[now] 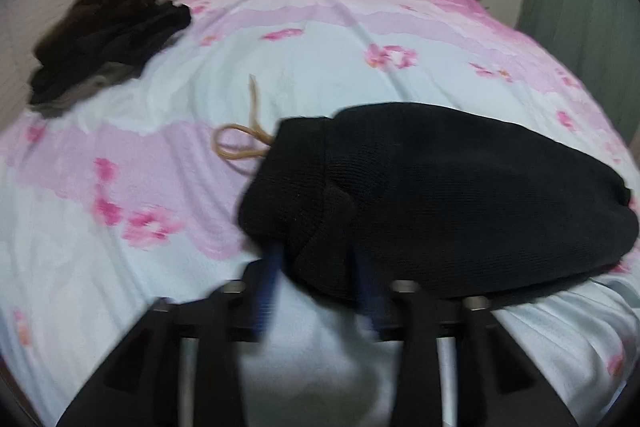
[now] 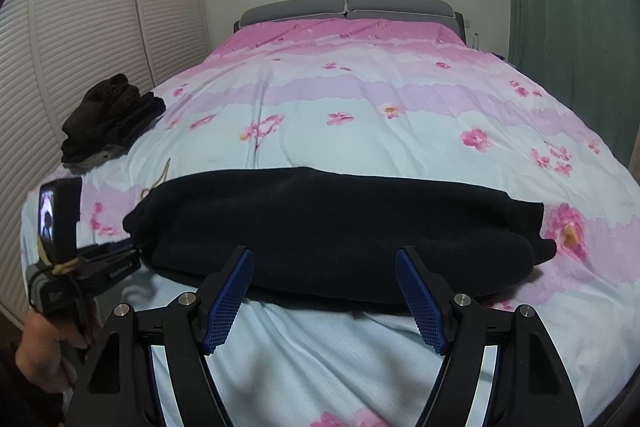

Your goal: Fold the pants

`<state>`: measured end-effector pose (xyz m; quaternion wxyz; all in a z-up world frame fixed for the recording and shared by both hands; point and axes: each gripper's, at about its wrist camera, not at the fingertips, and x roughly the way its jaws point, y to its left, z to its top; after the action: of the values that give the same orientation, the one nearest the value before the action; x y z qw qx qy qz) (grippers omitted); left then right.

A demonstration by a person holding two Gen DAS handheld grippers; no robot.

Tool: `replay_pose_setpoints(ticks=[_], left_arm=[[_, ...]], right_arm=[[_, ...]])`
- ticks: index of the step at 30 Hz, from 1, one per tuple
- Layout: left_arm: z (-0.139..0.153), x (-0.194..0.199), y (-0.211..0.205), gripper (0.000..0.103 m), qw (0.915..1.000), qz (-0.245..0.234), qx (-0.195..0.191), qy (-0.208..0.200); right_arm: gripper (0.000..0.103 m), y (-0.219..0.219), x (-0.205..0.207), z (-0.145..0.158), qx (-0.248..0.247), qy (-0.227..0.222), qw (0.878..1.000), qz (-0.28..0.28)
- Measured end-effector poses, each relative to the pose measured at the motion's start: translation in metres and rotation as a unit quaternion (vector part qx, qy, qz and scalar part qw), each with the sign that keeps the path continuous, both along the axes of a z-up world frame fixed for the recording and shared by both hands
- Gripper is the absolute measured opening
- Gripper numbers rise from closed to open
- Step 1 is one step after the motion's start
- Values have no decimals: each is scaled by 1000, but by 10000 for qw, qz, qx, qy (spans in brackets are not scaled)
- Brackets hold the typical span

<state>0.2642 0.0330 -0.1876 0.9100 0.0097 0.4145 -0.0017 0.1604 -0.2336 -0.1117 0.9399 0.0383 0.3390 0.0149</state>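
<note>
Black knit pants [image 2: 340,227] lie folded lengthwise across the near part of the bed, waistband to the left with a tan drawstring [image 1: 244,143] trailing out. In the left wrist view the pants [image 1: 440,195] fill the right half. My left gripper [image 1: 316,259] has its blue fingers [image 1: 266,291] apart, and the waistband corner drapes over and between them; the frame is blurred. From the right wrist view the left gripper [image 2: 132,251] touches the waistband end. My right gripper [image 2: 324,255] is open and empty, just short of the pants' near edge.
The bed has a pale blue and pink floral cover [image 2: 360,99]. A pile of dark folded clothes [image 2: 108,119] sits at the left edge, also in the left wrist view [image 1: 108,31]. White louvred doors [image 2: 80,27] stand left, a green curtain [image 2: 568,27] right.
</note>
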Motion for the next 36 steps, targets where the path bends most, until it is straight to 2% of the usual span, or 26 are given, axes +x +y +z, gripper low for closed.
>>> replay_pose_setpoints(ticks=[1,2,4,8,11,15,19,23,26,28,29,33,36], left_arm=[[2,-1,0,85,9998,105,135,-58],[8,-5,1,88,9994,186,212,-200],[14,-10,4,88,9996,111,31,-246],[13,-16,14,88,9988,227,-438,38],[8,-20,14,89,9961,238,-833,133],[-8,-14,9,89,9903,236,-1325,341],[-19,-3,22,88,9734,509,-2199,395],[-23,8,32,87,9566,692,-2811,338],[-26,13,29,79,9572,847,-2746,343],[-26,15,27,68,9594,907,-2655,288],[-26,15,26,66,9599,913,-2637,261],[-23,18,24,46,9640,773,-2537,176],[-17,18,24,36,9681,704,-2400,149]], right_arm=[[74,0,1,0,-9,13,10000,13],[74,-1,1,0,-6,19,10000,25],[74,-2,2,2,-6,23,10000,52],[74,0,8,10,-68,5,9994,325],[74,7,14,20,-298,-103,9977,600],[74,9,19,30,-536,-254,9965,582],[74,3,18,32,-334,-276,9982,410],[74,3,11,23,-268,-179,9990,313],[74,3,8,17,-224,-97,9992,305],[74,4,8,13,-187,-67,9993,312],[74,4,7,12,-178,-62,9993,311],[74,6,5,9,-155,-62,9993,327],[74,4,5,8,-185,-65,9994,294]])
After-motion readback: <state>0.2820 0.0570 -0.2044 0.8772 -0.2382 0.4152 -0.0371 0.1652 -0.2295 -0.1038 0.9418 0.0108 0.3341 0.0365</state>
